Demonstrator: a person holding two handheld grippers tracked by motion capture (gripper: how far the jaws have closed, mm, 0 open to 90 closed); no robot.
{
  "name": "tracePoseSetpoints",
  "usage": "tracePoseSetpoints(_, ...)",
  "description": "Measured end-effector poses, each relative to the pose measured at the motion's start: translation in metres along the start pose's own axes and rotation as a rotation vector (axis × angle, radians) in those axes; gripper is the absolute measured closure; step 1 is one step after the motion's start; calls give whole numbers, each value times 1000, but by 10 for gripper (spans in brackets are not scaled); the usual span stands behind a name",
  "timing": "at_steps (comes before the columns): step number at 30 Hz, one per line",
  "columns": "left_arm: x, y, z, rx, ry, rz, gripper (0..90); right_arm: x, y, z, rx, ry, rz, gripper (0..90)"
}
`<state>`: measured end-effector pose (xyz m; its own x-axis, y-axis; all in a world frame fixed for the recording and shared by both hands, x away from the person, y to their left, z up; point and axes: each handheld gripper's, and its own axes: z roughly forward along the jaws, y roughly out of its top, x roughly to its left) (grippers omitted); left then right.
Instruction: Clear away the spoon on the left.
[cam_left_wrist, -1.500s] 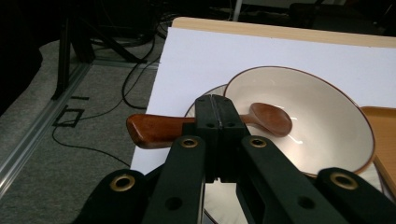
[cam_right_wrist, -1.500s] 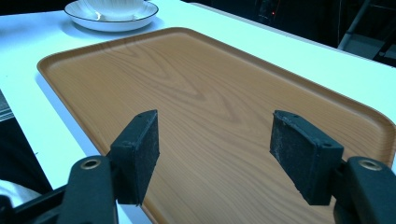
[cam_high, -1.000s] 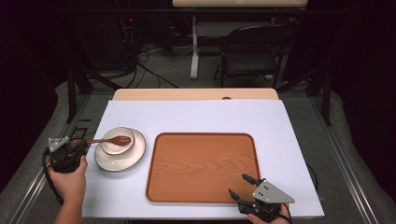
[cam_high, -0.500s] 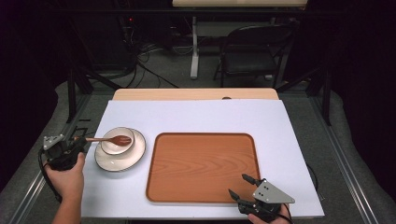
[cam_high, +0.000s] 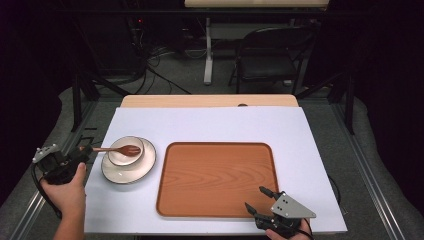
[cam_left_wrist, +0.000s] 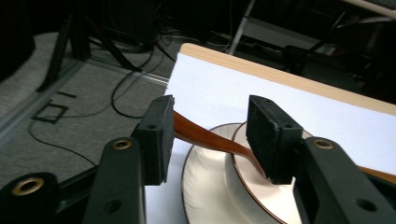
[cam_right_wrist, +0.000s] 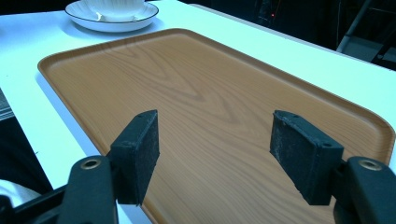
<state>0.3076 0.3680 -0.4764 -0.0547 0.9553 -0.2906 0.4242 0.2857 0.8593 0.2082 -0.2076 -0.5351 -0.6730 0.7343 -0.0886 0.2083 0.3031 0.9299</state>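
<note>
We are at the grasp step. Our left gripper (cam_high: 80, 153) sits at the table's left edge with the spoon (cam_high: 117, 149) handle between its jaws. In the left gripper view the jaws stand part-open: the handle (cam_left_wrist: 201, 136) runs across the gap and meets the left pad (cam_left_wrist: 161, 135), but the right pad (cam_left_wrist: 268, 135) has not visibly clamped it. We judge the spoon not yet held.

The spoon lies with its head in the bowl (cam_high: 126, 151), which stands on the saucer (cam_high: 129, 167) just left of the tray (cam_high: 217, 180). Its handle projects leftward past the saucer rim.

Our right gripper (cam_high: 257, 202) waits at the tray's near right corner, jaws wide and holding nothing; in the right gripper view its pads (cam_right_wrist: 140, 149) frame bare tray (cam_right_wrist: 201, 107).

Next move, as we judge it: close the left jaws squarely on the handle, then lift straight up so the head clears the bowl without tipping it. The handle is thin and sloped, so it may slip or pivot in a loose grip.

Count: one spoon, one bowl, one saucer, one tray, two grippers.
</note>
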Motion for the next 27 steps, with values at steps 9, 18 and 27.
tracePoseSetpoints(9,8,-8,1,9,22,-21,452,0,0,0,2,2,2,327)
tracePoseSetpoints(18,17,-19,14,29,4,-73,418,1,0,1,4,5,0,327)
tracePoseSetpoints(27,17,-20,36,47,-26,-140,418,1,0,1,5,6,3,327)
